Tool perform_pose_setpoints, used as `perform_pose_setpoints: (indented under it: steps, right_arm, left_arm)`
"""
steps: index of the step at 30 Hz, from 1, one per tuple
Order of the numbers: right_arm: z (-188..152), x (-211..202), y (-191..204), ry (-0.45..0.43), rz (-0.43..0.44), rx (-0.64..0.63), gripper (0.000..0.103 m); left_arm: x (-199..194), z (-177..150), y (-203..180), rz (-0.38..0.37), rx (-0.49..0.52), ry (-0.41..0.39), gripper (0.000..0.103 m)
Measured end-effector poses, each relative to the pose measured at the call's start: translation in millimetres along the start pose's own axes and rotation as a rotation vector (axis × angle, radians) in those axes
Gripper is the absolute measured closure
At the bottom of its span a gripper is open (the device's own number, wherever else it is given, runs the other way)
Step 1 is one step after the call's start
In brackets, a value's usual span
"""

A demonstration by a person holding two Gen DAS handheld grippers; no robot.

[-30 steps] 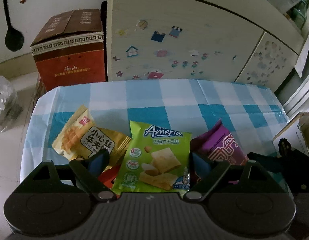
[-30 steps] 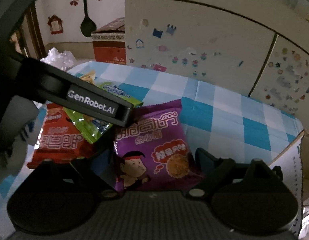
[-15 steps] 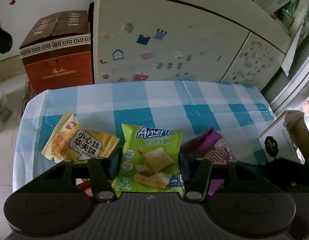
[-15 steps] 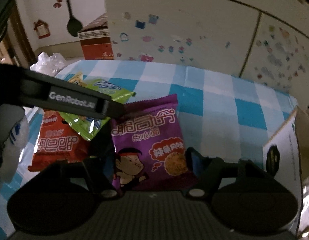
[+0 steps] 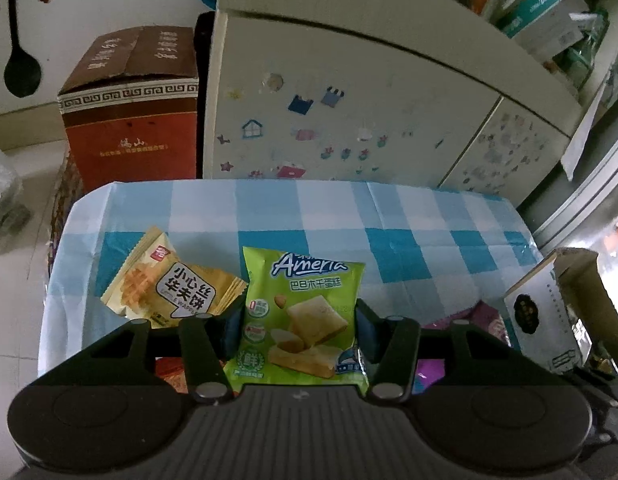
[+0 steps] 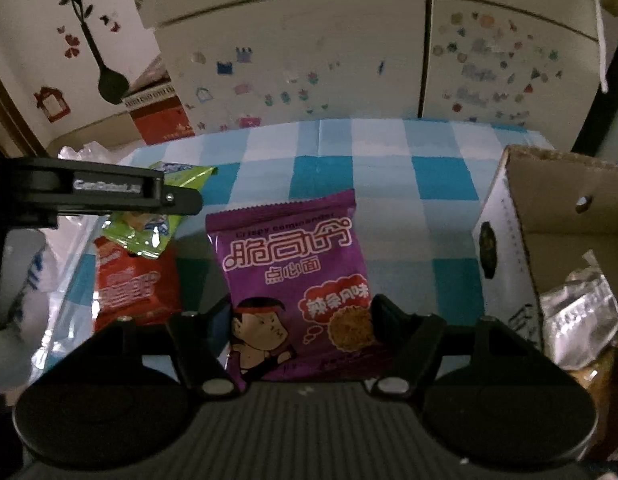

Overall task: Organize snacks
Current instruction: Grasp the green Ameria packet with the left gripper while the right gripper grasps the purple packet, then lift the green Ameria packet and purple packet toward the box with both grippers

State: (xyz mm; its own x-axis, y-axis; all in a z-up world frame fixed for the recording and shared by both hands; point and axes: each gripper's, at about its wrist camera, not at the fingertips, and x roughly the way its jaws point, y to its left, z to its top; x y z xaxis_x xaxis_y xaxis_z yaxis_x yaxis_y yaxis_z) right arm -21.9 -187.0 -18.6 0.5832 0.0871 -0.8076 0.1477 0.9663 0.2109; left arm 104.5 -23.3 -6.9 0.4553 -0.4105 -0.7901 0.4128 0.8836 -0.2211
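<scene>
- The left gripper has its jaws clamped on the two sides of the green snack bag. The bag stands up between them, with its top edge pointing at the cupboard.
- The right gripper has its jaws clamped on the two sides of the purple snack bag. This bag also stands up, lifted off the counter.
- The counter has a blue and white checked cloth on it. Its far edge touches the cupboard with the stickers.
- The yellow waffle bag lies flat on the counter, just left of the green snack bag, and their edges touch. It is near the left edge of the counter.
- The red snack bag lies flat on the counter, left of the purple snack bag, partly under the green one.
- The open cardboard box stands at the right edge of the counter, right of the purple snack bag. A strip of bare cloth lies between the bag and the box. A shiny silver packet is inside the box.
- Between the snack bags and the cupboard, the cloth is bare and wide open.
- A brown and red carton stands on the floor, left of the cupboard.
</scene>
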Motion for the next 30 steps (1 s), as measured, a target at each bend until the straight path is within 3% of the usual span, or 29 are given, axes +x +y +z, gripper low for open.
perform_pose_setpoints:
  steps: [15, 30]
  right_arm:
    - [-19.7, -83.7, -0.6, -0.124, 0.024, 0.057, 0.031]
    - [-12.5, -97.7, -5.6, -0.178, 0.026, 0.099, 0.031]
  left_arm:
    - [-47.6, -3.4, -15.9, -0.017, -0.002, -0.096, 0.043]
    - [-64.5, -16.0, -30.0, -0.045, 0.005, -0.129, 0.043]
